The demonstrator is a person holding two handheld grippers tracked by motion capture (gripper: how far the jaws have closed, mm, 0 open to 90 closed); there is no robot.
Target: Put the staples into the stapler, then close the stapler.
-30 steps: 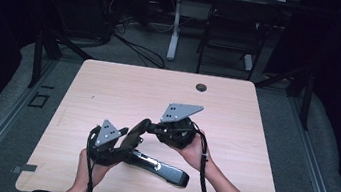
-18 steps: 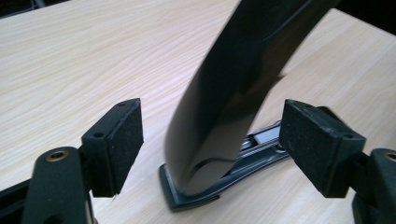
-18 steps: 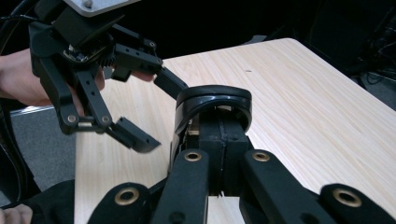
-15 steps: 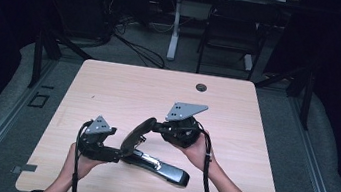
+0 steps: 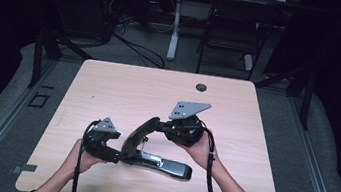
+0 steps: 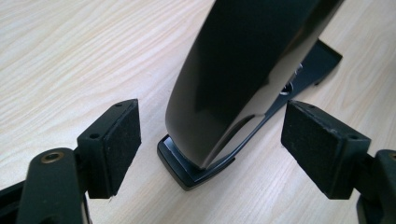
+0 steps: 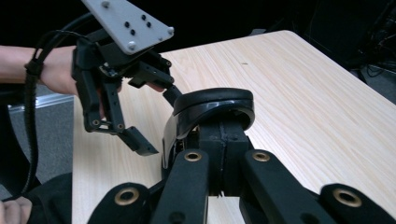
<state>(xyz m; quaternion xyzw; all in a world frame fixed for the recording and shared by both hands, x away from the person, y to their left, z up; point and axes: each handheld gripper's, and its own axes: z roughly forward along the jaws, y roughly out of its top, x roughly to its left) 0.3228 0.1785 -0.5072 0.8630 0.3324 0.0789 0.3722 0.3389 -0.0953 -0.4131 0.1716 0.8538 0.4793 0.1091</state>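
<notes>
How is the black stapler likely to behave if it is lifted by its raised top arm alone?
The stapler would probably hinge: its glossy arm already stands tilted off the base. That shiny surface may slip between pads. The right gripper clamps the arm's tip.

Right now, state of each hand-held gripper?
Left hand-held gripper: open, jaws either side of the stapler hinge end, pads clear.
Right hand-held gripper: shut on the stapler's raised arm.

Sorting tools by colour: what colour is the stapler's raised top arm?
Glossy black stapler arm; left gripper view.
</notes>
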